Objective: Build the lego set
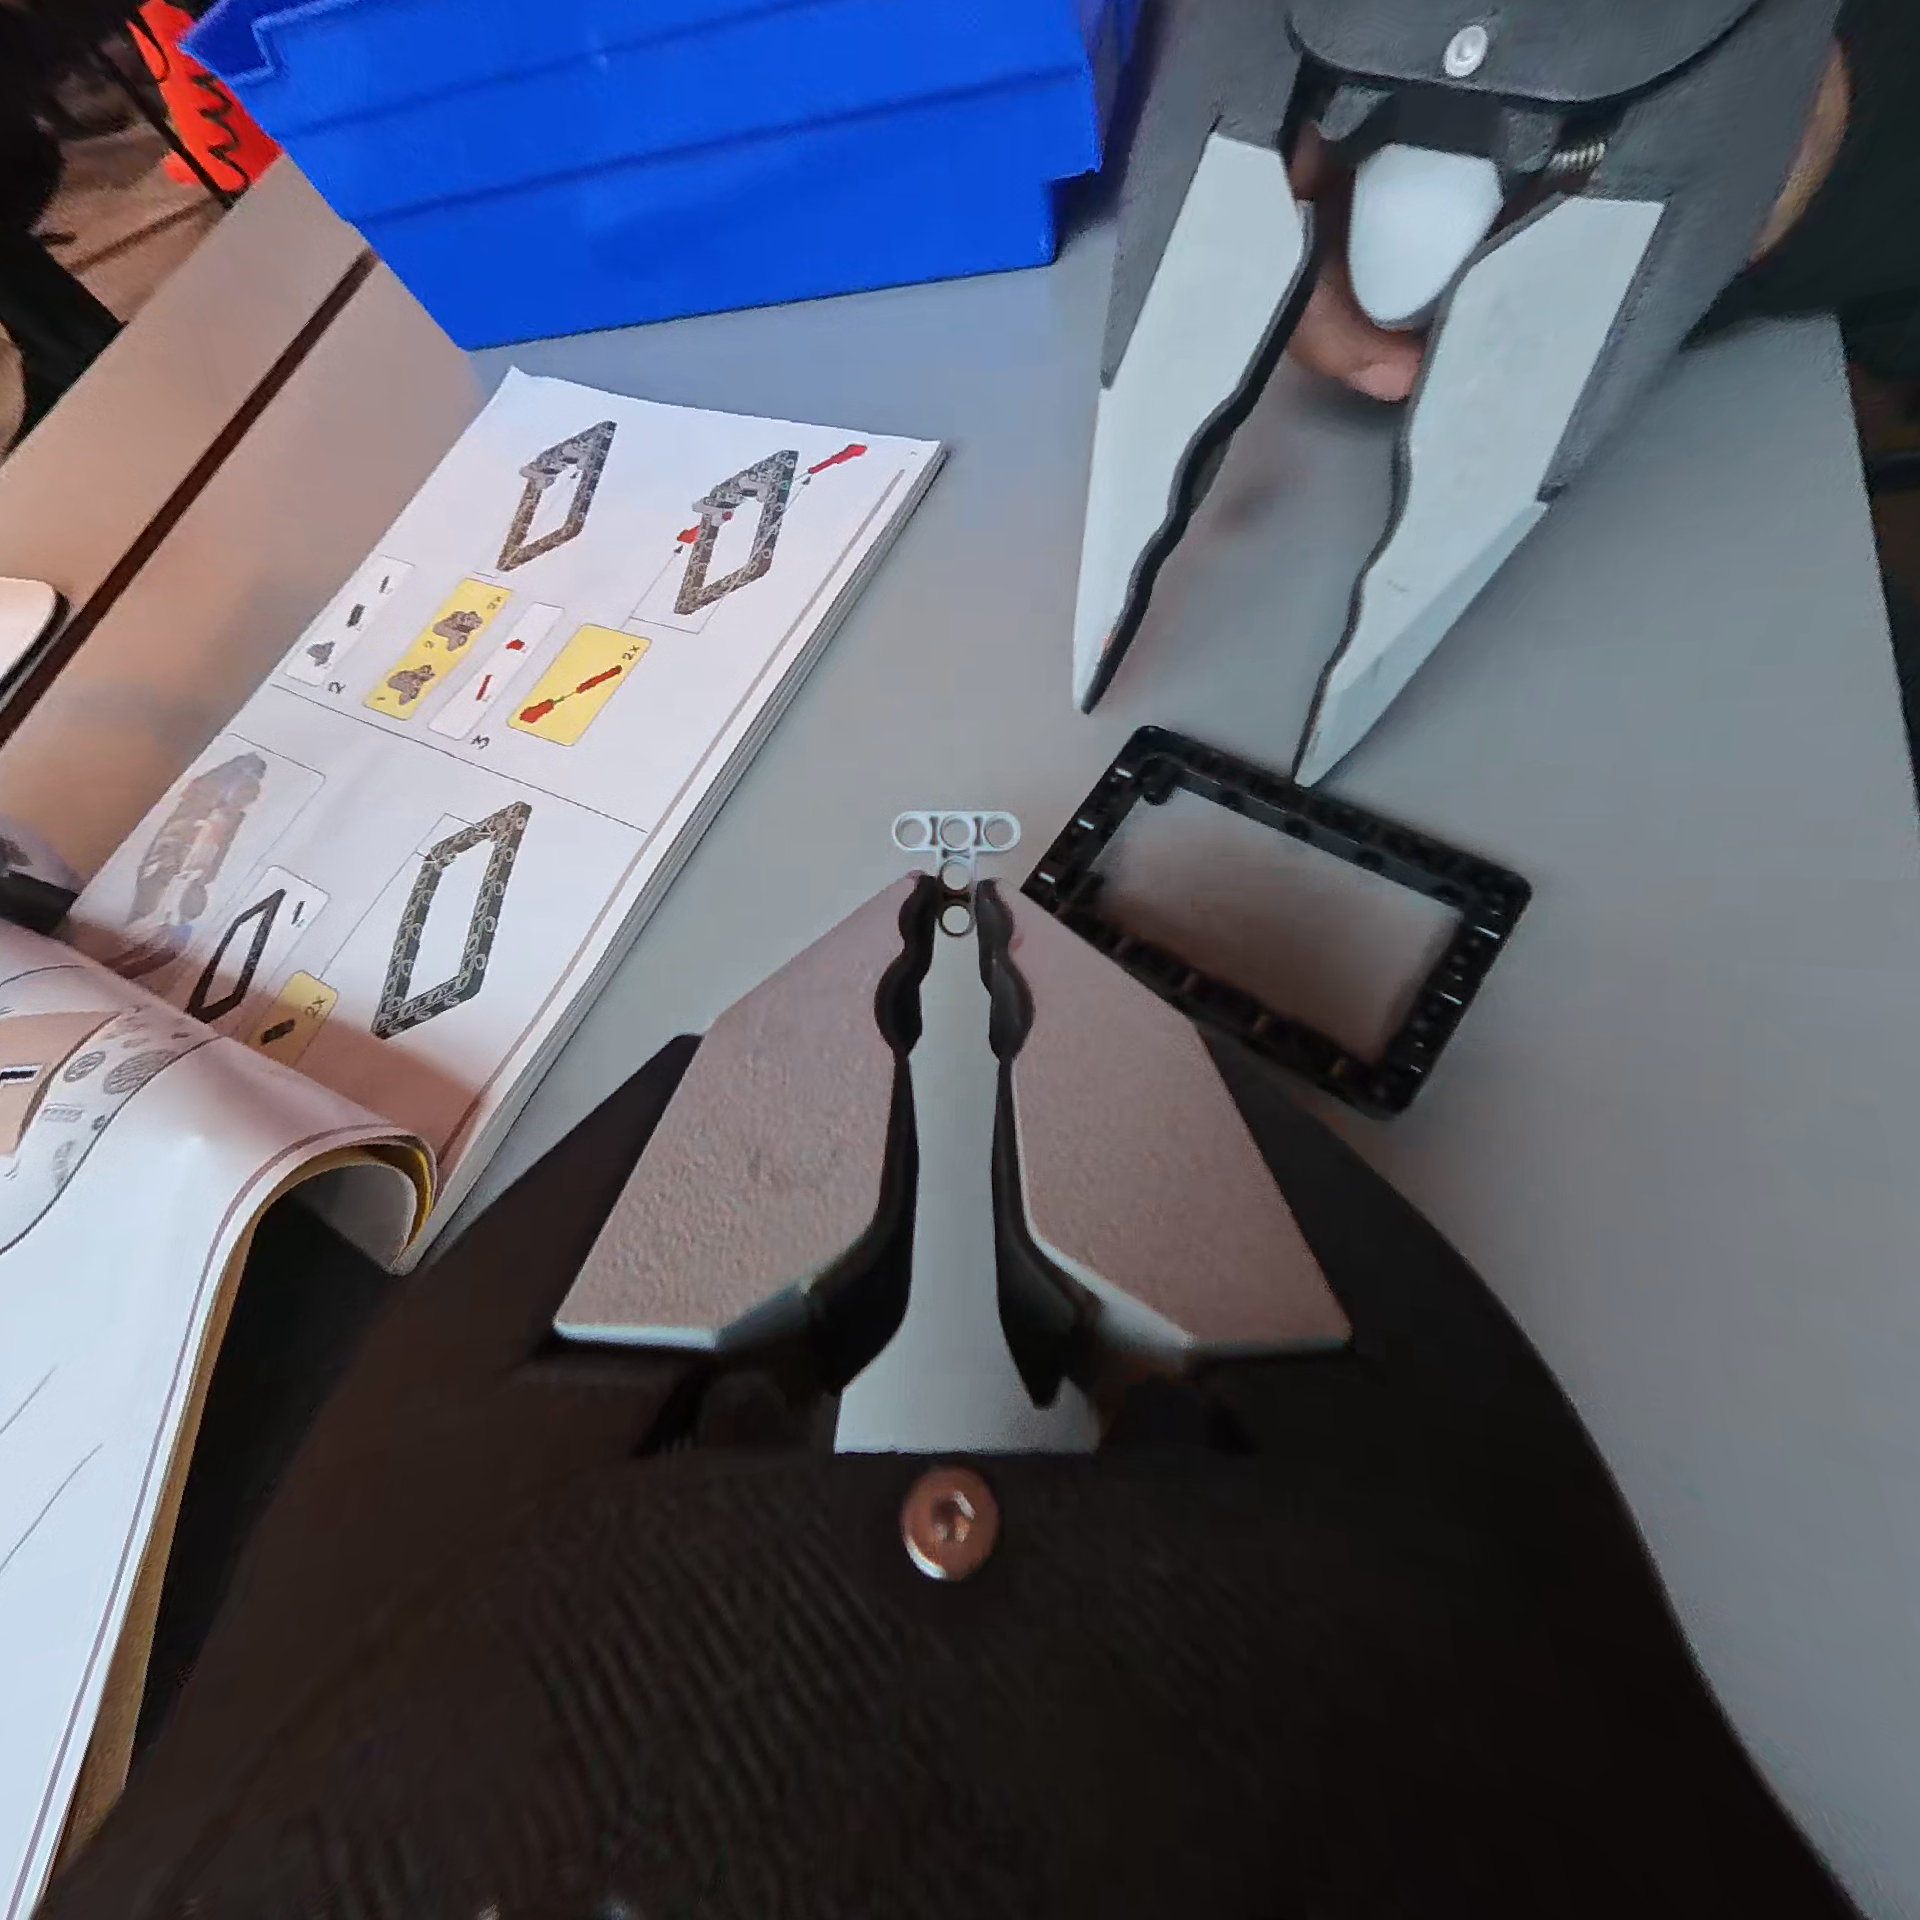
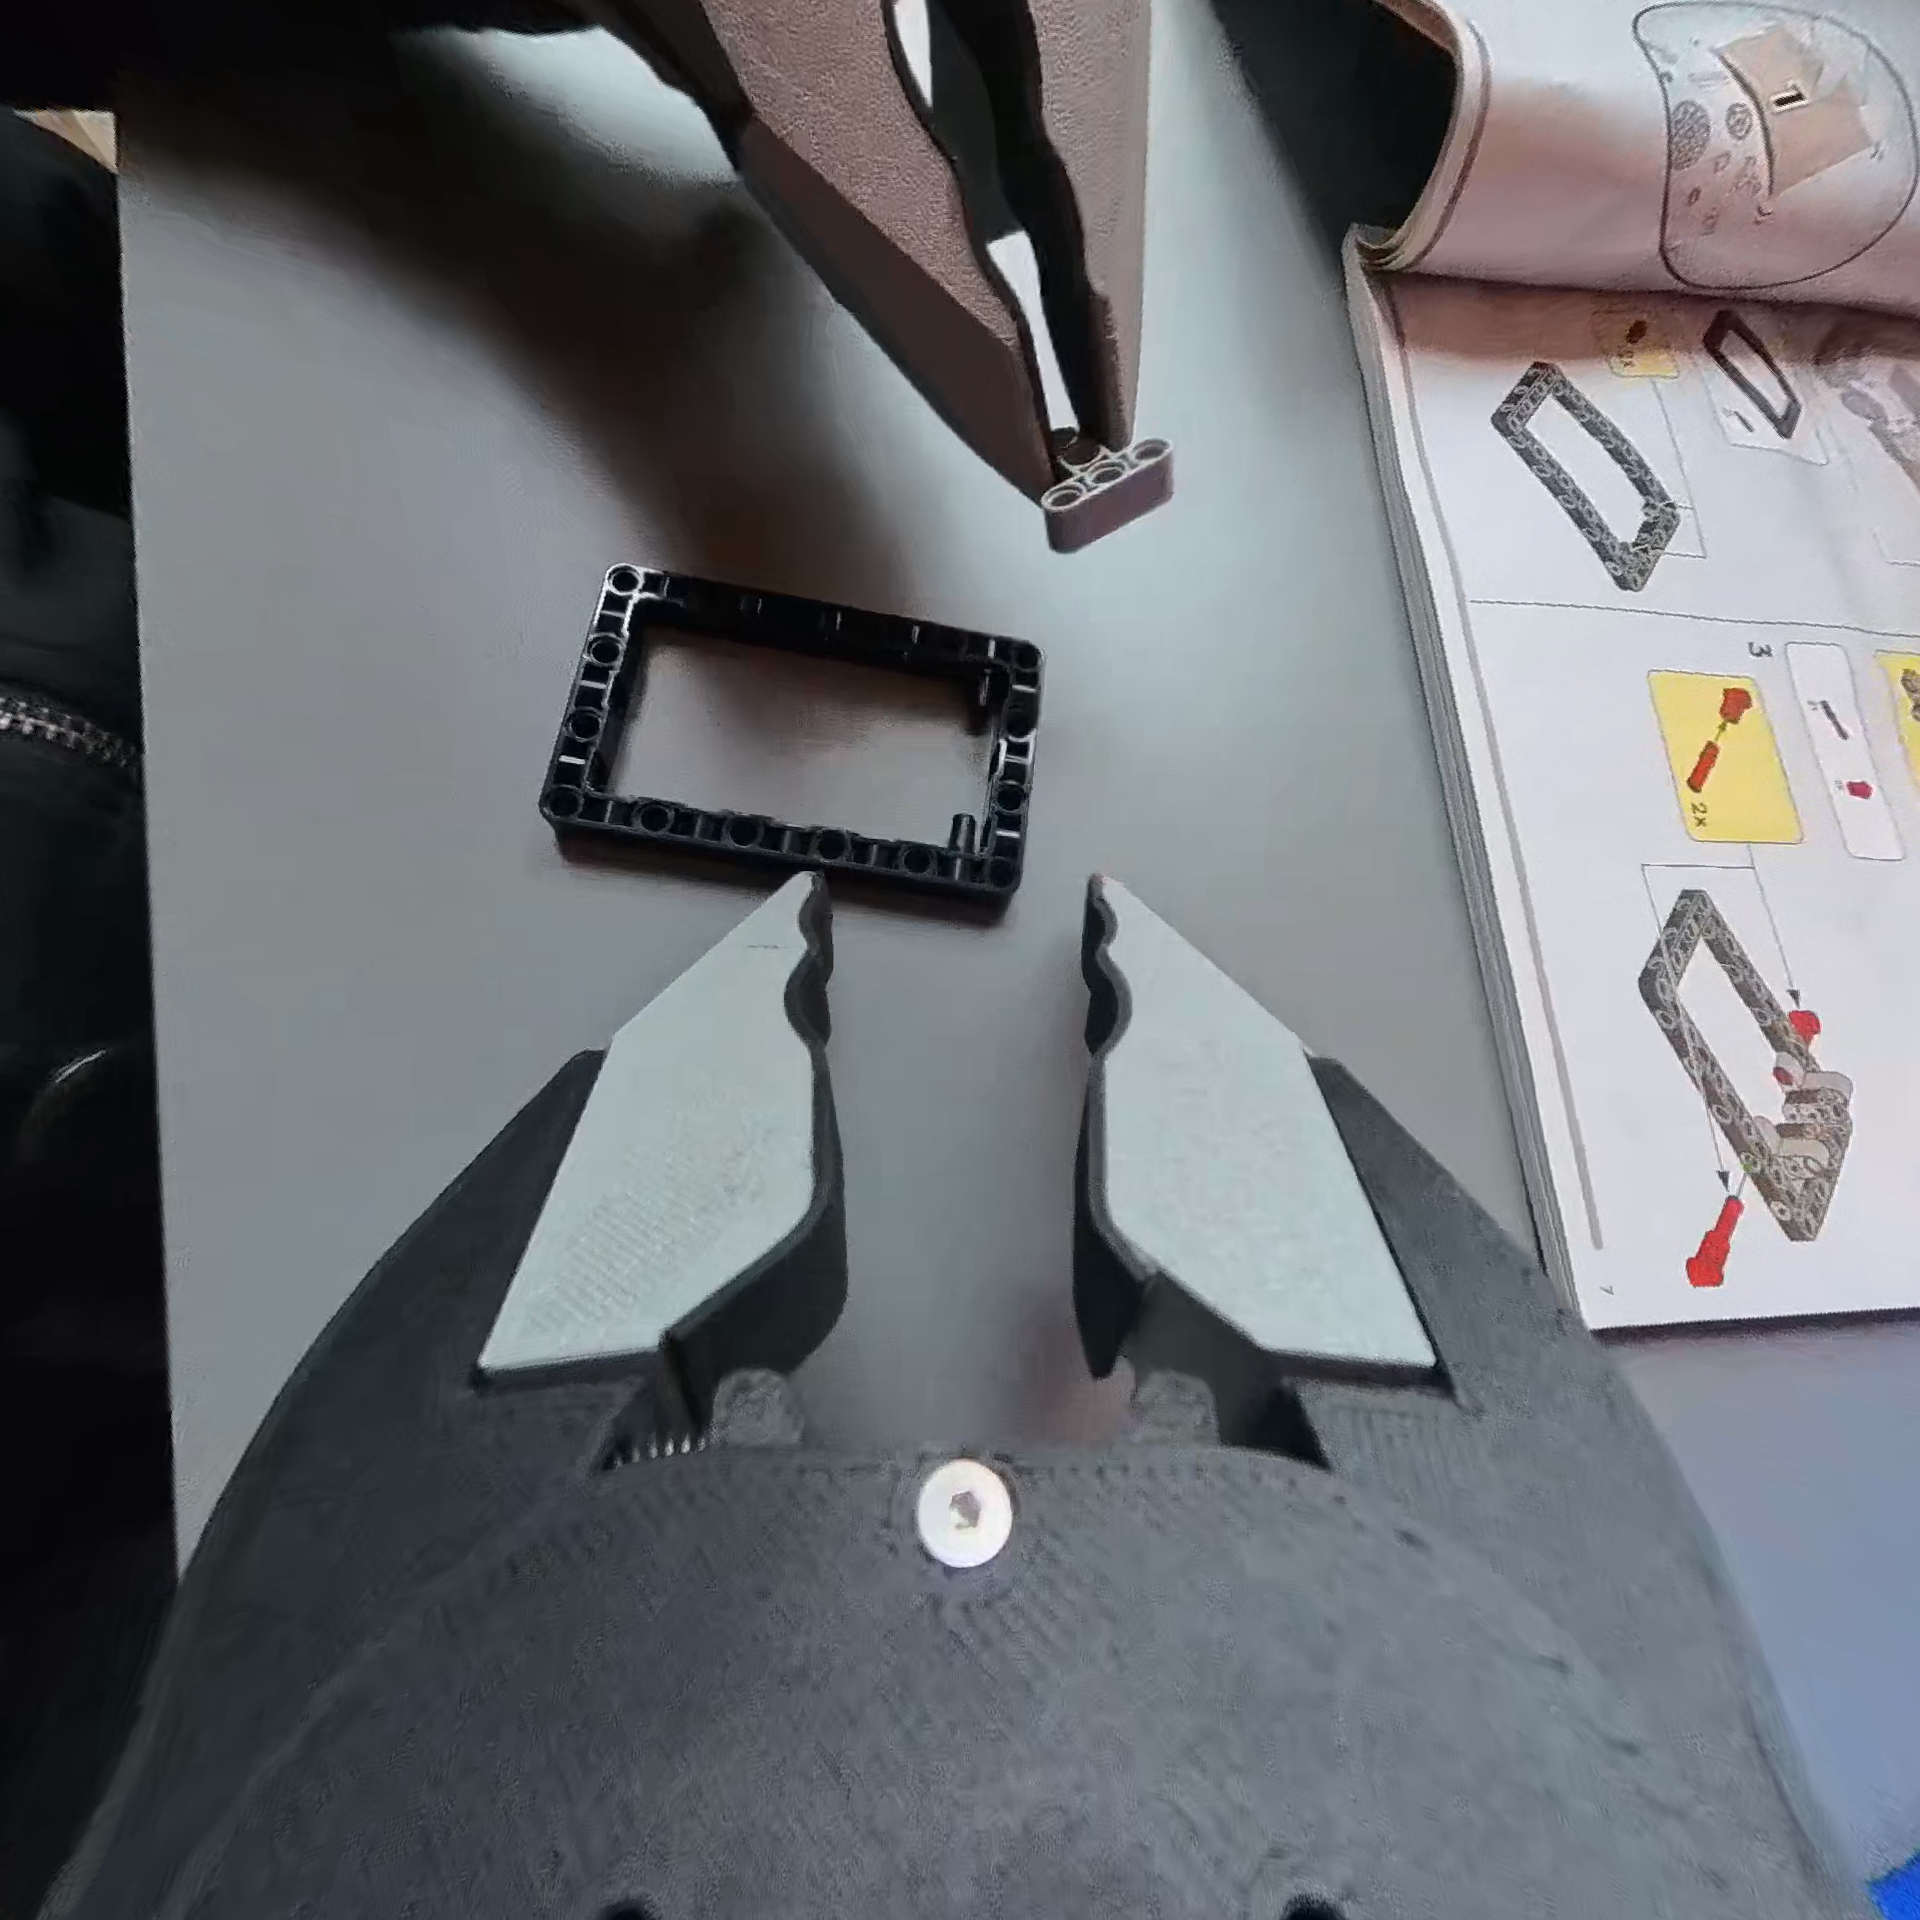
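My left gripper [image 1: 956,896] is shut on the stem of a small light grey T-shaped piece [image 1: 956,833] and holds it above the grey table. The piece also shows in the right wrist view [image 2: 1107,488], held by the left gripper [image 2: 1081,442] just beyond the frame's far right corner. A black rectangular frame with pin holes [image 1: 1455,935] lies flat on the table, also in the right wrist view [image 2: 603,717]. My right gripper [image 2: 956,894] is open and empty, its tips just short of the frame's near edge. It shows in the left wrist view [image 1: 1195,743] too.
An open instruction booklet [image 1: 499,748] lies left of the frame, also in the right wrist view [image 2: 1662,831]. A blue plastic bin [image 1: 675,156] stands at the back of the table. A dark sleeve [image 2: 62,727] lies along the table's edge. Spacing between my two grippers at the tips: around 7 cm.
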Demonstrator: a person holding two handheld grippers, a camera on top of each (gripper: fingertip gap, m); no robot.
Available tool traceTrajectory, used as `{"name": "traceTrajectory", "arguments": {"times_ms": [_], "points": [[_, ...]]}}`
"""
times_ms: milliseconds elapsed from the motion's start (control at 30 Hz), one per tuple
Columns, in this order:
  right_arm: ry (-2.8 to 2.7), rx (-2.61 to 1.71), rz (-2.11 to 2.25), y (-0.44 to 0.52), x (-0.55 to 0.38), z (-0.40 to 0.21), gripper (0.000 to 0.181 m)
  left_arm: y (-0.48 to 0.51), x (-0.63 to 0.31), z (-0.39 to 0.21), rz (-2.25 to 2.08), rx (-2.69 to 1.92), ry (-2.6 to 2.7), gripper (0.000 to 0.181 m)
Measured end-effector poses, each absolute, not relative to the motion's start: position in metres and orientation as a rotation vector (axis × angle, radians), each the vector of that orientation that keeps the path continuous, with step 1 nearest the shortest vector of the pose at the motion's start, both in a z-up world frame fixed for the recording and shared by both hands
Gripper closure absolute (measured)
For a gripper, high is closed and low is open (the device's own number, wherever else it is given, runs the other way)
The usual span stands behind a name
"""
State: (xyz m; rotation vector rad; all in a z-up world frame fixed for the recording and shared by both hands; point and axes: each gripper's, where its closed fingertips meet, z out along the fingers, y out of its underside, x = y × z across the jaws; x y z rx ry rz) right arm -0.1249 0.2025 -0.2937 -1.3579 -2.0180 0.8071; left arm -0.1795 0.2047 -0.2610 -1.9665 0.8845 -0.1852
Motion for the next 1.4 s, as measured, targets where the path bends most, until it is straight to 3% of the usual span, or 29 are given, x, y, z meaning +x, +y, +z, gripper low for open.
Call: {"name": "traceTrajectory", "arguments": {"times_ms": [233, 367, 700, 900, 1400], "points": [[-1.869, -1.345, 0.820, 0.218, -0.126, -0.276, 0.136, 0.200, -0.174, -0.267, -0.198, -1.999, 0.948, 0.176], [-1.794, -1.275, 0.876, 0.217, -0.125, -0.259, 0.156, 0.187, -0.167, -0.265, -0.181, -2.058, 1.122, 0.176], [-1.927, -1.193, 0.859, 0.168, -0.150, -0.266, 0.149, 0.159, -0.156, -0.277, -0.037, -2.235, 1.505, 0.176], [-1.962, -1.202, 0.758, 0.168, -0.156, -0.278, 0.159, 0.167, -0.142, -0.262, -0.117, -2.220, 1.459, 0.176], [-1.983, -1.379, 0.763, 0.184, -0.155, -0.293, 0.159, 0.191, -0.124, -0.270, -0.328, -2.078, 1.315, 0.176]]}}
